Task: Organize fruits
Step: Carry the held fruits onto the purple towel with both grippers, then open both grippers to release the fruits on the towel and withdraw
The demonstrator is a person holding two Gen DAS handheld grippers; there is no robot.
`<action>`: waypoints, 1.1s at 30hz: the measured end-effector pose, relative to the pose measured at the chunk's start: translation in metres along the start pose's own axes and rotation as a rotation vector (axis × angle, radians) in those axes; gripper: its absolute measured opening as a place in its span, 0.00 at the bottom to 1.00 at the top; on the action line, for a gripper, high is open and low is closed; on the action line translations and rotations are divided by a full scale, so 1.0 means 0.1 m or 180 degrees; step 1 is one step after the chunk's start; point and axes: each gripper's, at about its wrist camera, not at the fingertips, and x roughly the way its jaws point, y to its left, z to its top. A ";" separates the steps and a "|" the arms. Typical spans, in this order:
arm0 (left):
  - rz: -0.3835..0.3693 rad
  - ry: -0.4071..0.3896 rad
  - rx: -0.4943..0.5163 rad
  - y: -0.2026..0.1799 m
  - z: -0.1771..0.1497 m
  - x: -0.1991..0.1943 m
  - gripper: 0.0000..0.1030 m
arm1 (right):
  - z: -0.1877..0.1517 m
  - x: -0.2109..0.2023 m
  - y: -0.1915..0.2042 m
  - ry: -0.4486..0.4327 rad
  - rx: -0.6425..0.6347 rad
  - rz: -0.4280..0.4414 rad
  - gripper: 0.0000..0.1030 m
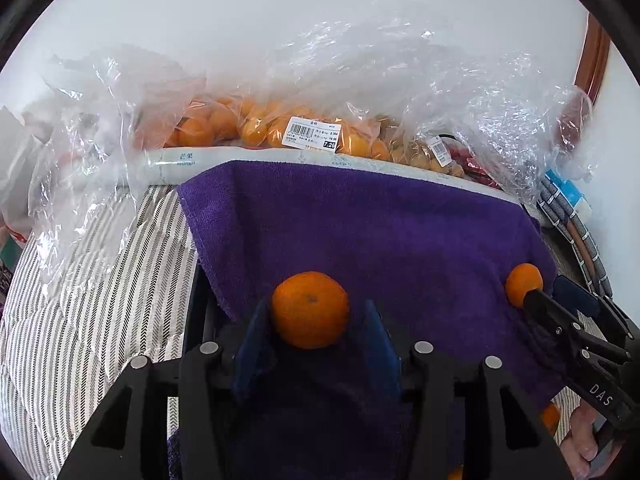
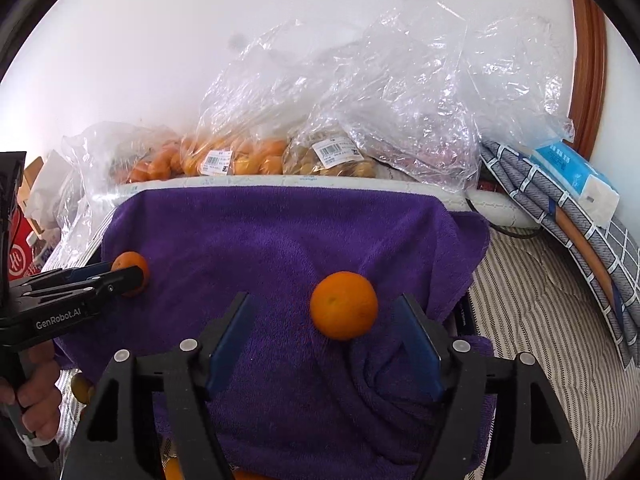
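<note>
On my left camera, the left gripper (image 1: 316, 320) has its blue-padded jaws apart around a round orange mandarin (image 1: 310, 309) sitting on the purple terry towel (image 1: 360, 220); the left pad seems to touch the fruit, while a gap shows on the right, so I do not call it clamped. In the right camera this same gripper (image 2: 136, 276) appears side-on at that fruit (image 2: 129, 266) near the towel's left edge.

My right gripper (image 2: 324, 320) is wide open, and a second round orange mandarin (image 2: 344, 305) lies on the towel between its fingers, nearer the right one and touching neither. From the left view, this gripper's (image 1: 544, 292) tips sit at that mandarin (image 1: 522, 284) by the towel's right edge.

Behind the towel, a long white fruit box (image 2: 280, 182) carries crinkled clear plastic bags of small orange fruits (image 1: 248, 128) with a white price label (image 1: 312, 132). A striped grey-and-white quilt (image 1: 80, 300) lies underneath, and a blue-and-white tissue pack (image 2: 576, 176) rests at the right on folded checked cloth (image 2: 560, 208).
</note>
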 end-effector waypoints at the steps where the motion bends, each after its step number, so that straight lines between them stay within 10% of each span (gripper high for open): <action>1: 0.0008 -0.0019 0.0004 -0.01 0.00 -0.02 0.51 | 0.00 -0.01 0.00 -0.0001 0.0009 -0.0017 0.70; 33: 0.0161 -0.0179 0.0298 -0.28 -0.69 -1.25 0.51 | -0.62 -1.21 -0.14 0.0046 0.0415 0.0053 0.81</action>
